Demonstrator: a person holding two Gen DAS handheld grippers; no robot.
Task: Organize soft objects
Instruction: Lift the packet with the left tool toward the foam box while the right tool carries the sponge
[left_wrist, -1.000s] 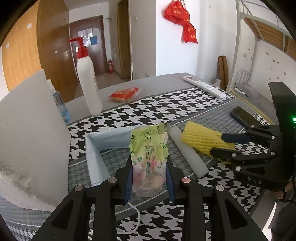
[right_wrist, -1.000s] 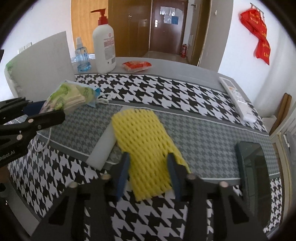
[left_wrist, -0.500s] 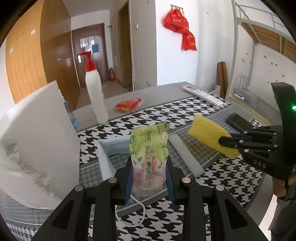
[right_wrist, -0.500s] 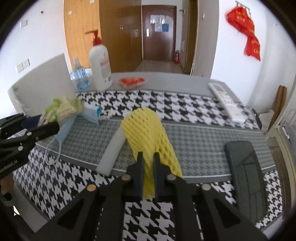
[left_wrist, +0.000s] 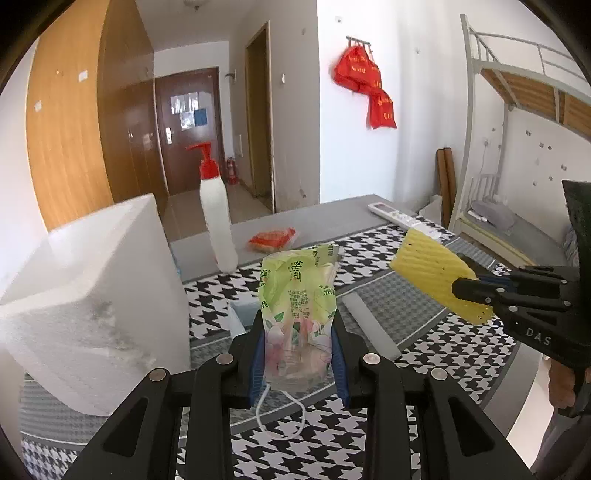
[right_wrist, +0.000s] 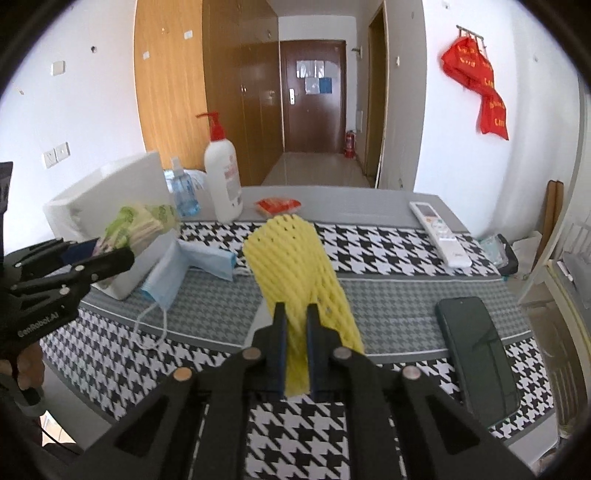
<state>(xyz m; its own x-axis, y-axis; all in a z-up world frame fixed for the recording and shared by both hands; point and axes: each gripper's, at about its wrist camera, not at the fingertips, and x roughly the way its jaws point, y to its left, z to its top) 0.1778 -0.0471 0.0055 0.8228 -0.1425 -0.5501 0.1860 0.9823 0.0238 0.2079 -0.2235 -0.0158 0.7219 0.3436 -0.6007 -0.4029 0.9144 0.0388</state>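
Both loads are up off the worktop (right_wrist: 388, 291): left gripper (left_wrist: 297, 341) fingers clamp the green packet (left_wrist: 297, 295), right gripper (right_wrist: 295, 328) fingers pinch only the near end of the yellow foam net (right_wrist: 295, 266), which looks floppy enough to slip free.

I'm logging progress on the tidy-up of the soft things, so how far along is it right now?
Nothing looks put away yet. In hand: the left gripper is shut on the green tissue pack, and the right gripper is shut on the yellow foam net, both lifted off the table. Left: the blue face mask and the white foam strip lie on the houndstooth cloth.
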